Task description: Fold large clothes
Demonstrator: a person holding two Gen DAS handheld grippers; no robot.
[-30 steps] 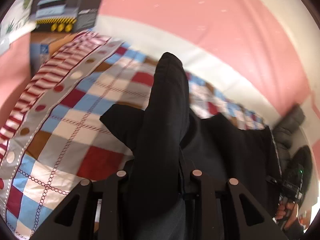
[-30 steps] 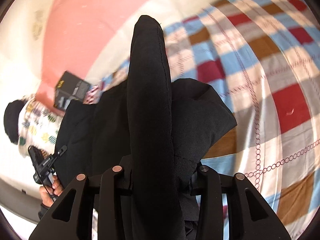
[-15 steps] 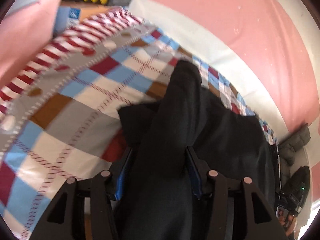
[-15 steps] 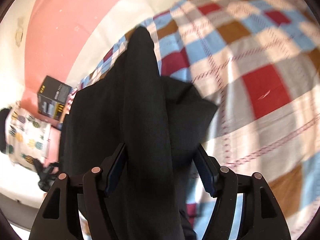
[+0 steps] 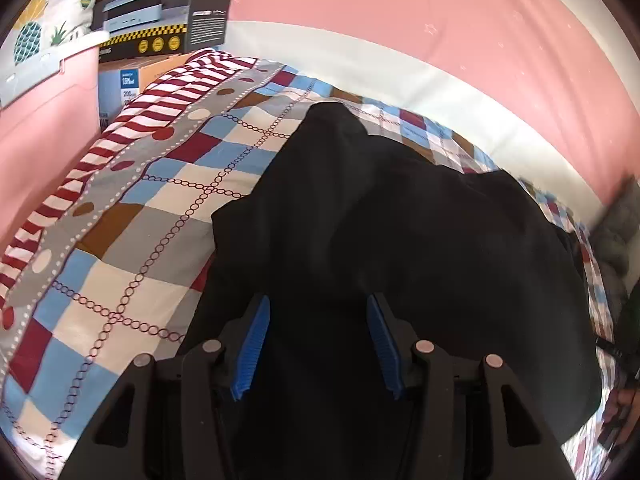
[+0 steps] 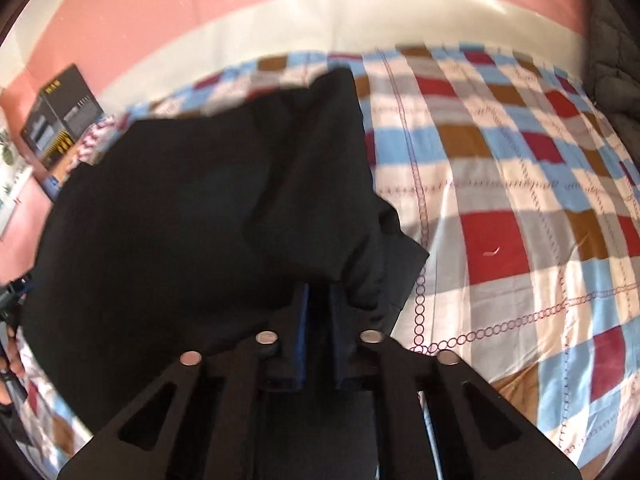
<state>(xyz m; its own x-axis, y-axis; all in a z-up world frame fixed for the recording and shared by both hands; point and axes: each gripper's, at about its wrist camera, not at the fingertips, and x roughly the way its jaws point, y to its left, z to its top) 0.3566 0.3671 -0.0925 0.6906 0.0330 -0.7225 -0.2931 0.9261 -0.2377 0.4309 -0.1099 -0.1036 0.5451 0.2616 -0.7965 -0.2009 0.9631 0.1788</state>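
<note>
Lying spread on the checked bedsheet (image 5: 132,264): black garment (image 5: 400,240). Standing parted over its near edge, blue pads clear of cloth: left gripper (image 5: 318,340), angled down. Pinched together at a bunched corner, cloth between them or not unclear: right gripper (image 6: 318,320). Stacked beyond the bed: cardboard boxes (image 5: 160,16).

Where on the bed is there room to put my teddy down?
Bare checked bedspread lies right of the black garment in the right wrist view, and between the garment and the striped border in the left view. The corner with boxes is crowded.
</note>
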